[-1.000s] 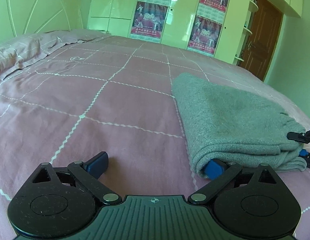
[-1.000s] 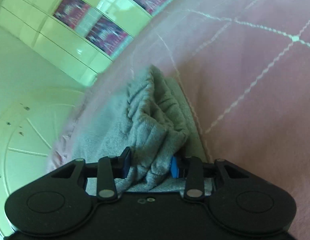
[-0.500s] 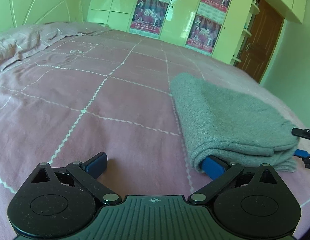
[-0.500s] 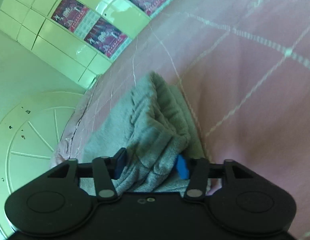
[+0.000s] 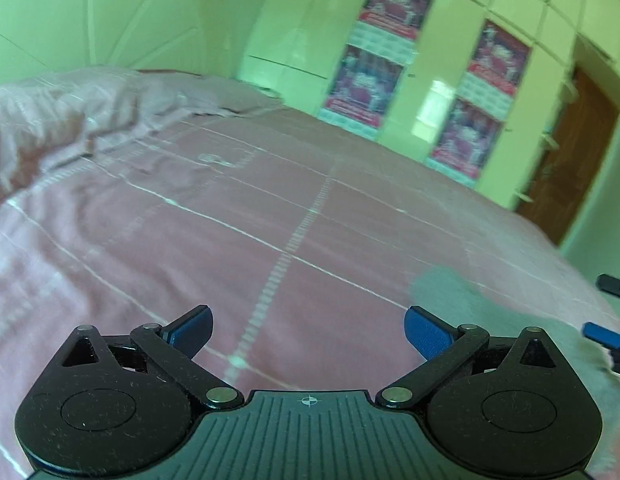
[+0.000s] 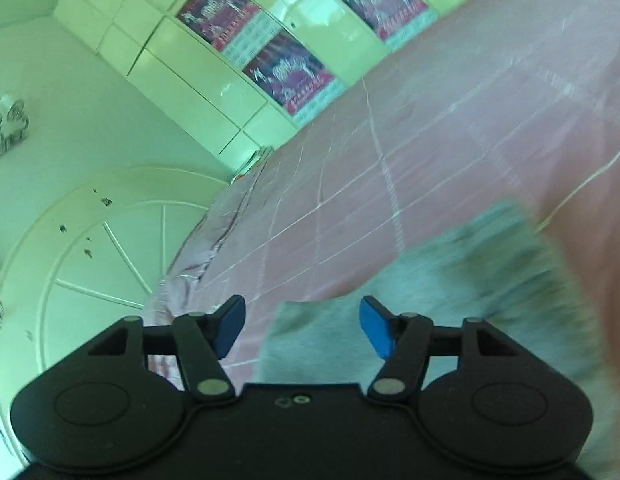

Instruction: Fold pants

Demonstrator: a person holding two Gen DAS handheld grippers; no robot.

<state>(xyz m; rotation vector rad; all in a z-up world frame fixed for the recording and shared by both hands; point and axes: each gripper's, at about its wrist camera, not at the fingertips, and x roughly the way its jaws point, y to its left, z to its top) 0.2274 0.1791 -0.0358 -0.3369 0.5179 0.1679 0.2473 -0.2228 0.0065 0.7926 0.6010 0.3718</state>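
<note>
We hold both grippers above the bed (image 5: 158,240) with nothing in either. The left gripper (image 5: 308,330) has its blue pads spread wide, only pink bedspread between them. The grey pants (image 5: 461,300) lie folded on the bedspread ahead and to the right of this gripper, just beyond its right pad, blurred in the left wrist view. At the far right edge of that view the right gripper's tips show beside the cloth.

In the right wrist view, the right gripper (image 6: 302,326) has its jaws parted as well; they have just been opening, and no cloth is between the pads now. The pants (image 6: 449,300) sit below and ahead of it, running off to its right, with one corner of the bundle reaching under the gap between the pads without touching them. The picture is smeared, so we cannot tell how many layers the bundle has.

We judge that a fold has just been laid down and released, and the bundle looks compact. What is left, as we read it, is either one more fold or a tidy-up. That would call for bringing both grippers back down to a free edge, pinching all layers together, and carrying them over evenly, so the stack does not slide apart.
</note>
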